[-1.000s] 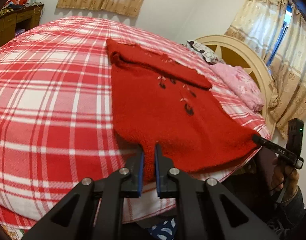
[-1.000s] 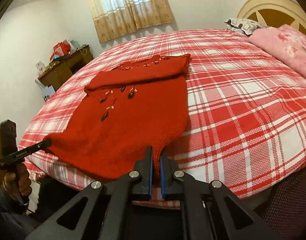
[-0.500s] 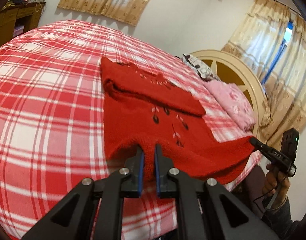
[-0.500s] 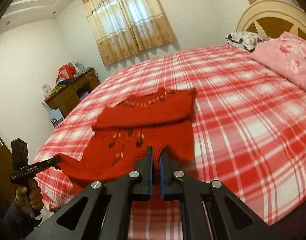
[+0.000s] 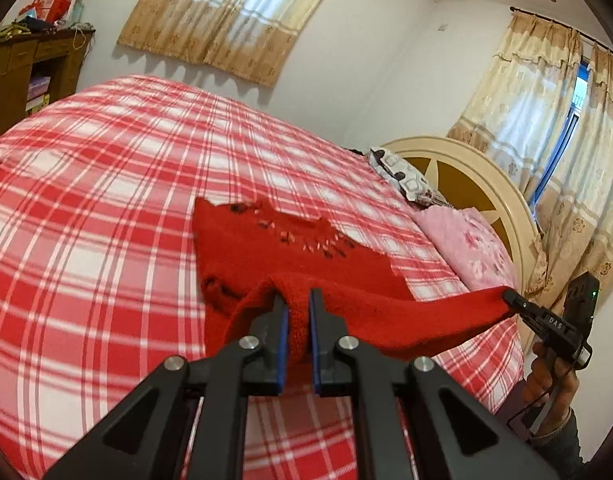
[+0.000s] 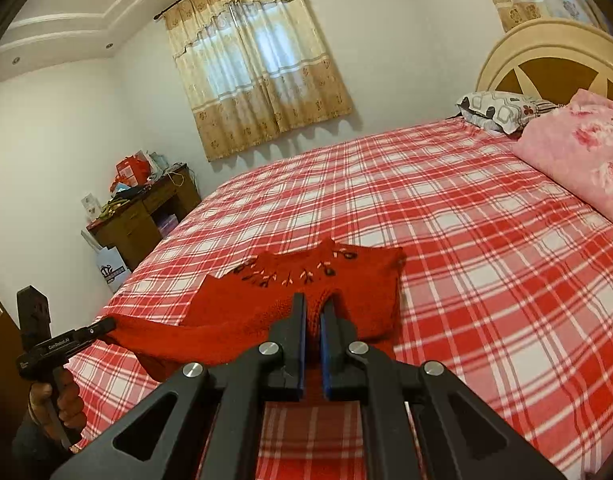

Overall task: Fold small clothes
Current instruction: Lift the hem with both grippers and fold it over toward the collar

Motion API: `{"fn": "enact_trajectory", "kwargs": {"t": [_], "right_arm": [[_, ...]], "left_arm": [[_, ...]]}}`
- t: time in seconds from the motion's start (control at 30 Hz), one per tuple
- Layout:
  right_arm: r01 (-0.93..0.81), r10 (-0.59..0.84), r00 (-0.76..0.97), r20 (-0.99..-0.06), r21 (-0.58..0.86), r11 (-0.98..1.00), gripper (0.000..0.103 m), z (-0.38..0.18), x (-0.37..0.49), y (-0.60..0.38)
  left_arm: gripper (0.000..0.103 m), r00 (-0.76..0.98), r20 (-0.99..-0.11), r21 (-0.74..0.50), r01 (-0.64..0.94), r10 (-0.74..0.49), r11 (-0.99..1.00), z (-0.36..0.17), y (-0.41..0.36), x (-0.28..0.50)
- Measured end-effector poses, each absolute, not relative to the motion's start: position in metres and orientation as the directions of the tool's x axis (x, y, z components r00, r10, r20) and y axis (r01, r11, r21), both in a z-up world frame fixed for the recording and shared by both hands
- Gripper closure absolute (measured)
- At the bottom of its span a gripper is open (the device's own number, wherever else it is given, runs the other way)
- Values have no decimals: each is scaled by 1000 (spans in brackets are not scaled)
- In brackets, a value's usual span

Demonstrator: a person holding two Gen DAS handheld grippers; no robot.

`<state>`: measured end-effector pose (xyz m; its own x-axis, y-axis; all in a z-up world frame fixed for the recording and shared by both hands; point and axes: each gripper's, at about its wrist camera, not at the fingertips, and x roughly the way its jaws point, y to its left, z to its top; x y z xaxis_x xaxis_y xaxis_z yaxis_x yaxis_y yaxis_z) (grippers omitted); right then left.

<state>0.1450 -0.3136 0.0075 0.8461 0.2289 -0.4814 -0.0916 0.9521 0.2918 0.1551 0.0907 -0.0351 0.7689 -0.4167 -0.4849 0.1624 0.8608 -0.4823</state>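
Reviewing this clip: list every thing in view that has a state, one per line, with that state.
red sweater: top part folded flat on the bed, bottom hem lifted off it.
left gripper: shut on the sweater's hem.
right gripper: shut on the sweater's hem.
plaid bedspread: spread over the bed.
window curtains: drawn shut, daylight showing through.
pink blanket: lying by the headboard.
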Motion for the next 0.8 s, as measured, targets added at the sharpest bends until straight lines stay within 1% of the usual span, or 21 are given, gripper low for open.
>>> {"fn": "enact_trajectory", "kwargs": {"t": [0.17, 0.33, 0.47, 0.63, 0.8], "right_arm": [[-92, 223, 851, -476, 282, 955, 98, 17, 170, -312], [-82, 207, 864, -460, 277, 957, 98, 30, 201, -318], [-59, 191, 863, -467, 282, 957, 98, 30, 230, -326], [-20, 175, 843, -508, 297, 955, 98, 14, 274, -334], [16, 171, 795, -582, 302, 953, 98, -22, 319, -340]], "left_arm": [[94, 780, -483, -466, 155, -397, 871, -23, 88, 177], [94, 792, -465, -479, 151, -396, 865, -8, 92, 207], [94, 801, -459, -461, 156, -385, 874, 1, 92, 231], [94, 795, -486, -436, 141, -364, 889, -1, 89, 268], [94, 758, -553, -426, 99, -345, 899, -33, 88, 312]]}}
